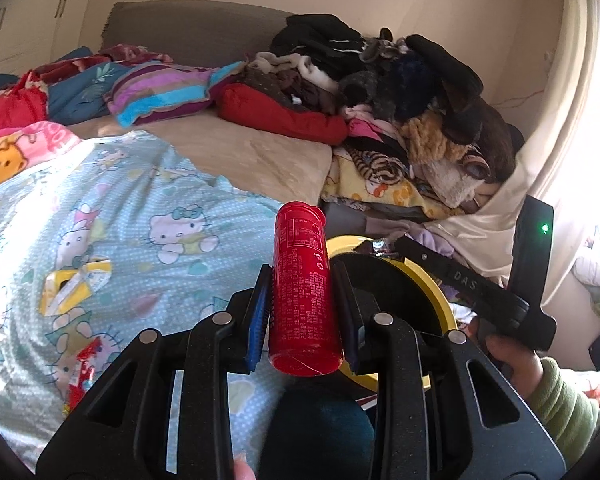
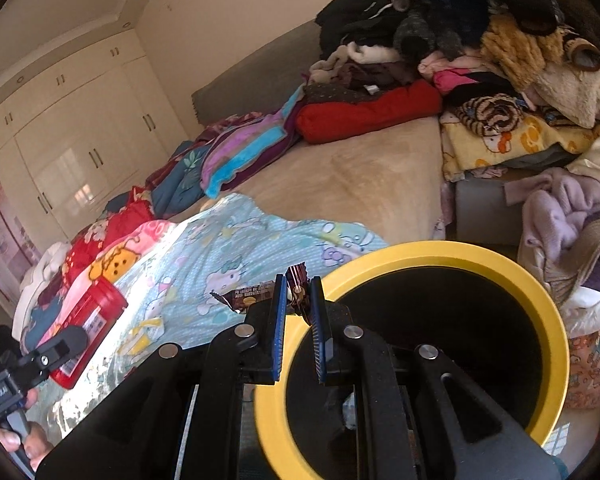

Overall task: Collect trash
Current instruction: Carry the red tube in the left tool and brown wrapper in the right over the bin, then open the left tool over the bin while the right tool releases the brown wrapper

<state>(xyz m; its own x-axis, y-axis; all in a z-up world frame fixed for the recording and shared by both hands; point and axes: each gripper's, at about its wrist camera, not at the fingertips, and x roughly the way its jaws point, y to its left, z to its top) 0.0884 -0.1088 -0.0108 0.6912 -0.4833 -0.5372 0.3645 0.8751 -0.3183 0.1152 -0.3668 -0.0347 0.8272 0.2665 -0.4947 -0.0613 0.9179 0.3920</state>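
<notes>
Clothes (image 1: 400,92) are heaped along the far right of a bed (image 1: 252,152), against a pale wall, with a Hello Kitty quilt (image 1: 112,216) spread over the near left side and white wardrobes (image 2: 72,136) beyond. Left gripper (image 1: 300,300) is clamped on a red can (image 1: 302,292), pads pressed to both its sides, the can lying lengthwise between them and held above the quilt. Just right of it stands a yellow-rimmed bin (image 2: 540,292) with a black inside. Right gripper (image 2: 298,300) pinches a dark wrapper (image 2: 296,280) at the bin's near left rim, part of the wrapper sticking out to the left over the quilt. A yellow wrapper (image 1: 70,284) and a red wrapper (image 1: 82,372) lie on the quilt to the left, well apart from both grippers.
</notes>
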